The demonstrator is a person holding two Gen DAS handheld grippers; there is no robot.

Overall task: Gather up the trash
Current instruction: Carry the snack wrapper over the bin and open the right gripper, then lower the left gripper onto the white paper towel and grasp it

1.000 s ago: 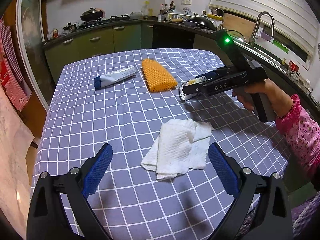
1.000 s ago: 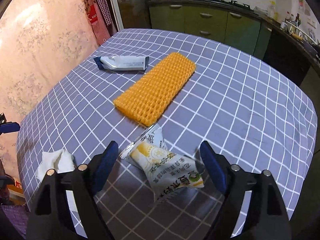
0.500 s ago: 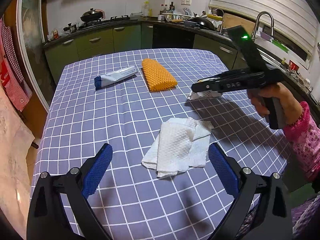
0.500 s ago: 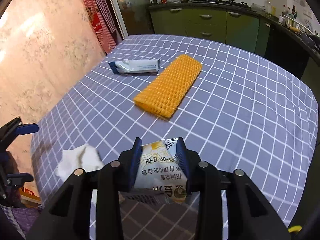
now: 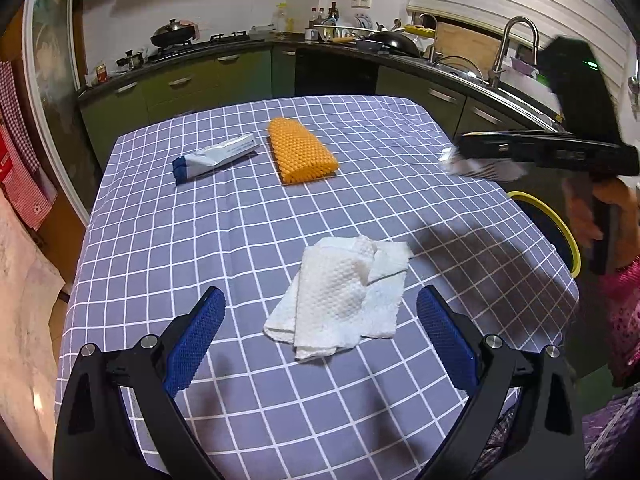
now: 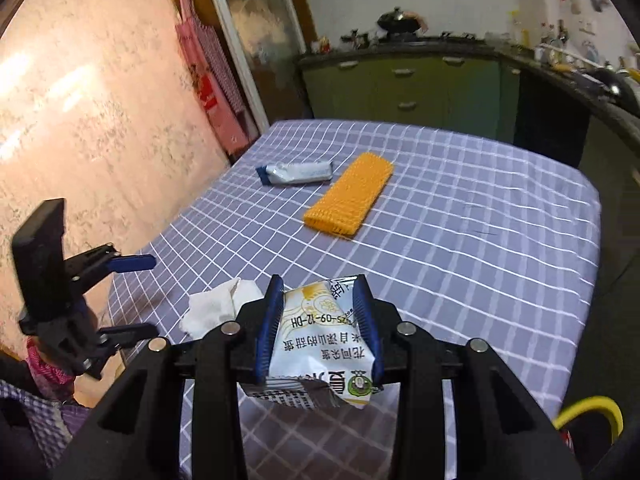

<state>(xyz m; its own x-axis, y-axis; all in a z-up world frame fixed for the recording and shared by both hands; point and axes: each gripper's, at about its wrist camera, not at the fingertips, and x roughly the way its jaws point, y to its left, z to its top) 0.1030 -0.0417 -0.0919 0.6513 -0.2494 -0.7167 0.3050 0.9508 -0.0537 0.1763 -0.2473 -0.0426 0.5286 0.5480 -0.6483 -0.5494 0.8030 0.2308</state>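
Note:
My right gripper [image 6: 318, 292] is shut on a white and yellow snack wrapper [image 6: 320, 344] and holds it in the air above the table's right edge; it shows blurred in the left wrist view [image 5: 456, 160]. My left gripper [image 5: 320, 316] is open and empty, its blue pads either side of a crumpled white paper towel [image 5: 344, 296] lying on the checked tablecloth [image 5: 200, 240]. The towel also shows in the right wrist view [image 6: 218, 306]. A blue and white wrapper [image 5: 216, 157] lies at the far left of the table.
An orange honeycomb foam sleeve [image 5: 300, 150] lies at the table's far middle. A bin with a yellow rim [image 5: 560, 232] stands beside the table's right edge, also low in the right wrist view [image 6: 588, 412]. Kitchen counters and a sink ring the table.
My right gripper closed on the snack wrapper, lifted it off the table and carried it right, toward the table edge. My left gripper has stayed open over the paper towel.

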